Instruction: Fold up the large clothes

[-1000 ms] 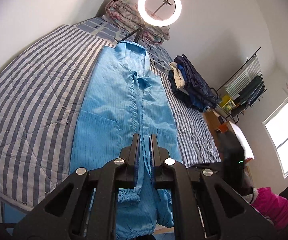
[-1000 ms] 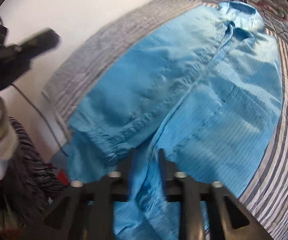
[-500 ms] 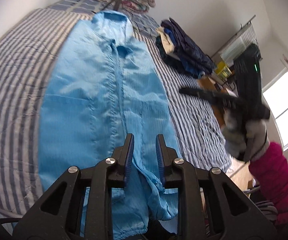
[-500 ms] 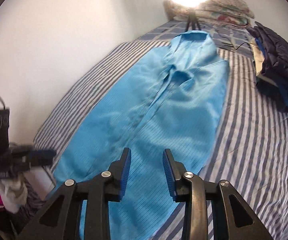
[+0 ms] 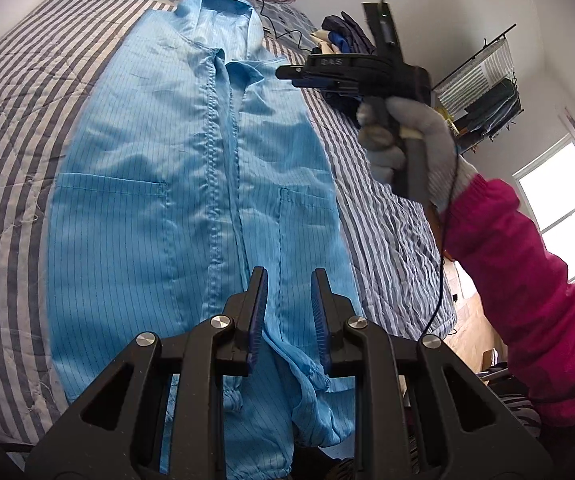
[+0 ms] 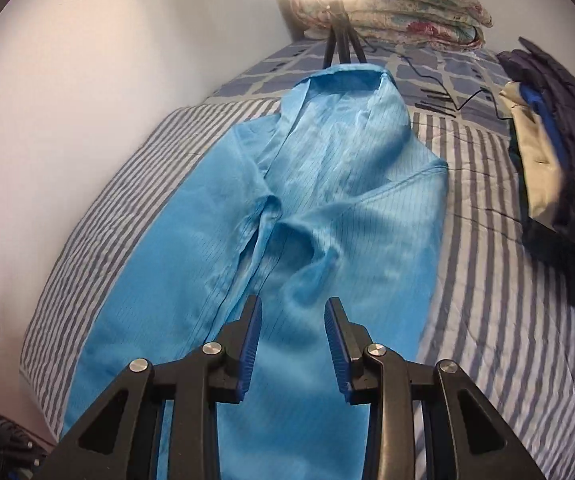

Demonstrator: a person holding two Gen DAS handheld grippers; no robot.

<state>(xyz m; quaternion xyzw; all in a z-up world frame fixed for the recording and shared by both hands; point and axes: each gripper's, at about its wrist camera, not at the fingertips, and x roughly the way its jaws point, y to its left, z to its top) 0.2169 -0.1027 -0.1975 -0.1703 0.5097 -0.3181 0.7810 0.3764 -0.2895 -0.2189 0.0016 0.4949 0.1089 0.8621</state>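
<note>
Blue garment [image 5: 191, 200] lies flat on the bed [image 5: 15, 92], long axis running straight ahead of both jaws, collar far. Left gripper [image 5: 285, 308] near hem, right gripper [image 6: 292, 340] nearer collar; both jaws released, holding nothing.

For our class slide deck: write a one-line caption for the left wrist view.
Open left gripper above a blue coverall spread on a striped bed; right gripper at its collar.

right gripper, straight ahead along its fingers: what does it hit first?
Most likely the blue garment. The right gripper is open and points along it toward the collar; fabric fills the gap between the fingers. Depth is unclear, so how soon is uncertain.
</note>
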